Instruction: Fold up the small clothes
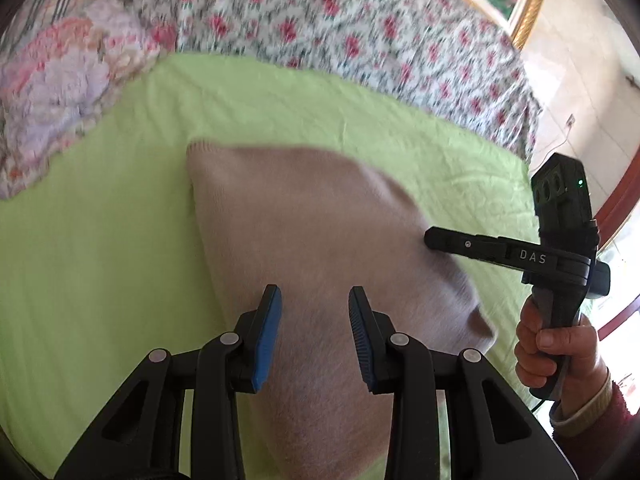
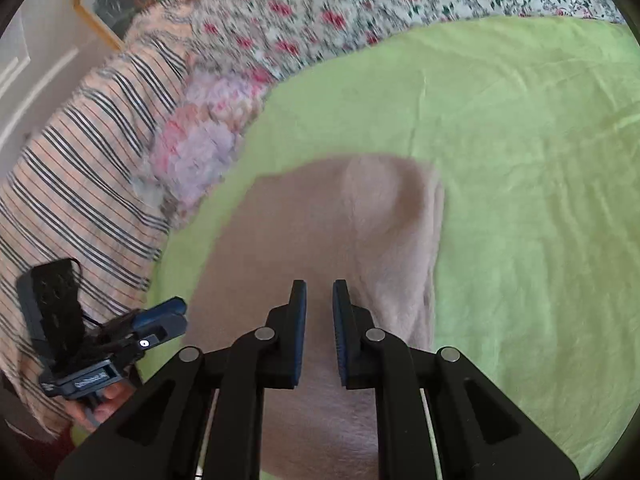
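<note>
A beige-pink knitted garment [image 1: 300, 208] [image 2: 320, 220] lies spread on a green sheet [image 1: 100, 260] [image 2: 520, 200], and its near edge rises toward both cameras. In the left wrist view my left gripper [image 1: 314, 292] is shut on a thick fold of that near edge, which fills the gap between the blue pads. My right gripper [image 2: 320, 284] is shut on the same garment with only a narrow gap. Seen from the side, my right gripper [image 1: 430, 238] has its tip at the garment's right edge. My left gripper [image 2: 176, 308] sits at the garment's left edge.
A floral quilt [image 1: 320, 20] is piled along the far side of the sheet. Beside it lie a fluffy pastel blanket [image 1: 60, 92] [image 2: 200, 140] and a striped cloth [image 2: 80, 180]. A gold-framed picture [image 1: 532, 4] leans behind. A person's hand [image 1: 556, 348] holds the right gripper's handle.
</note>
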`<state>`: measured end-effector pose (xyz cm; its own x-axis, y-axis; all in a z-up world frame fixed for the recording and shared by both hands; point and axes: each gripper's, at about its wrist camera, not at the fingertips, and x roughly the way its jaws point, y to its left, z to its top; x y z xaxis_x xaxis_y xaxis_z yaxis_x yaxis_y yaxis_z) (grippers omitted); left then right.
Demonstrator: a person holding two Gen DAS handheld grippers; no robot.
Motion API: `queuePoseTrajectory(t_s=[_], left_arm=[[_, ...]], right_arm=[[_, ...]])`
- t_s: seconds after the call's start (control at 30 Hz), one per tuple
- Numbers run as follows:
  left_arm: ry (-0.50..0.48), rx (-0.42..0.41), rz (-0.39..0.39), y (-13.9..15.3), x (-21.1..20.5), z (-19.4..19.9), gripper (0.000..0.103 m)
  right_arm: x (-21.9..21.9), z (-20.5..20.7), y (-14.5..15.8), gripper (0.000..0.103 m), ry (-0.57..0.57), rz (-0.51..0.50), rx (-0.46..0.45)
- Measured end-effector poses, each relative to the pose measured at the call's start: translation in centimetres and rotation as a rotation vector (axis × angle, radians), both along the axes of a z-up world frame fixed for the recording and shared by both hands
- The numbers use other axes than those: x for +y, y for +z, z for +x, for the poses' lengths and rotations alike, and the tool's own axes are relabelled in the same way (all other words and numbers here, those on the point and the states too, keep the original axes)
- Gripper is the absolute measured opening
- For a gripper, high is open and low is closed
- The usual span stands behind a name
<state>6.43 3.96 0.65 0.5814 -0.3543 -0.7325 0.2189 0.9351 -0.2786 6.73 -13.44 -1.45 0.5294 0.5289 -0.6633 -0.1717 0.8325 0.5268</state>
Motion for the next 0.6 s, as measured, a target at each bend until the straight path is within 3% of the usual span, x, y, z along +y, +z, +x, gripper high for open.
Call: queuePoseTrajectory(t_s=[0.17,0.3,0.5,0.6], left_arm=[[0.010,0.030,0.035,-2.5,-0.3,1.2,0.032],[0.024,0.017,0.052,-2.2,-0.7,1.0,0.031],[-0.052,-0.001,-0.040,-0.7,0.2,-4.2,0.031],[-0.080,0.017,-0.017,-1.4,-0.1,-6.9,0.031]], right_arm=[[-0.6,1.3,-3.0,0.001,-0.026,-0.038,0.044],[-1.4,0.9,-2.9,0.000,-0.052,0.005,0.050],[-1.2,-4.4,-0.8,0.004,0.020,0.000,-0.023],[-0.9,-7.4,-1.2,0.004,0.050,-0.057,-0.010]])
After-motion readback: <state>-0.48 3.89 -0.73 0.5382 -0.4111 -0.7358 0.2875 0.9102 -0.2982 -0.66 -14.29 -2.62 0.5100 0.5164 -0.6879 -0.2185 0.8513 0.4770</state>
